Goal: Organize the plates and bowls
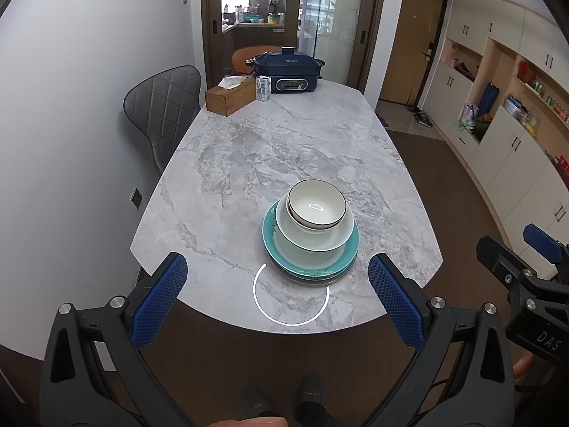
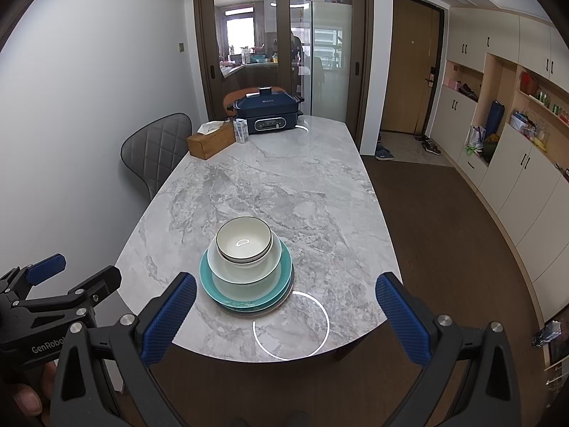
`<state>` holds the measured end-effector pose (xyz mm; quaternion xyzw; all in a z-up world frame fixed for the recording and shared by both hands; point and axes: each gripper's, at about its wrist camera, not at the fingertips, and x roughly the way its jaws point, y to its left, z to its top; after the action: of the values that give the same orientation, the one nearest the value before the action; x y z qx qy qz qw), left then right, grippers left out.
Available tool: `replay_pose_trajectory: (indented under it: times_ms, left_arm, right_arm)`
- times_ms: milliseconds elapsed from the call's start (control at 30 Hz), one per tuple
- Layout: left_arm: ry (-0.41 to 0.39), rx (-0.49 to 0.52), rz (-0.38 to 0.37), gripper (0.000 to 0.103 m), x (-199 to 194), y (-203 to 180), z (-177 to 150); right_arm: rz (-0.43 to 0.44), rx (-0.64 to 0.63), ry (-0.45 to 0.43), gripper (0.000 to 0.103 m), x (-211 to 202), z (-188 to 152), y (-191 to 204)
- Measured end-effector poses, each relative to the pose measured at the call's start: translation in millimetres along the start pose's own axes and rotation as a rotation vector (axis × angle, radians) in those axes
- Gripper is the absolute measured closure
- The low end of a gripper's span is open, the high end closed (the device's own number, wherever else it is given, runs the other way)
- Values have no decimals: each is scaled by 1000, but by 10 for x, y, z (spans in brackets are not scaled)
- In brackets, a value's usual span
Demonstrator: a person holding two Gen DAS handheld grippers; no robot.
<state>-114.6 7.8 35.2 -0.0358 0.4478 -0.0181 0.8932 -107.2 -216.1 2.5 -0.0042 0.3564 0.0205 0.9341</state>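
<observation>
A stack of dishes sits near the front edge of the marble table (image 1: 249,149) (image 2: 284,185). At the bottom lie teal plates (image 1: 309,267) (image 2: 245,299). On them rests a pale shallow bowl (image 1: 313,240) (image 2: 245,270), and a white bowl with a dark rim (image 1: 316,204) (image 2: 243,238) sits on top. My left gripper (image 1: 277,295) hovers open just short of the table edge, the stack ahead between its blue pads. My right gripper (image 2: 286,315) is open too, the stack slightly left of its centre. Each gripper shows at the edge of the other's view.
At the table's far end stand a dark blue electric cooker (image 1: 288,71) (image 2: 266,114), a wooden tissue box (image 1: 229,96) (image 2: 211,140) and a small carton (image 1: 263,88) (image 2: 241,131). A grey chair (image 1: 163,106) (image 2: 156,149) stands on the left. Cabinets line the right wall.
</observation>
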Motion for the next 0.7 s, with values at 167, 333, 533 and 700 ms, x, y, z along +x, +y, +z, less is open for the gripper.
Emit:
replay_pose_trajectory:
  times_ms: [167, 333, 533, 700]
  left_arm:
    - [-1, -3, 0, 0, -9, -3, 7]
    - [0, -6, 1, 0, -16, -4, 15]
    - [-1, -8, 3, 0, -27, -11, 28]
    - [0, -9, 3, 0, -26, -14, 26]
  right_arm:
    - [-1, 0, 0, 0, 0, -1, 4]
    - [1, 0, -1, 0, 0, 3, 11]
    - [1, -1, 2, 0, 9, -6, 16]
    - [1, -1, 2, 0, 12, -1, 14]
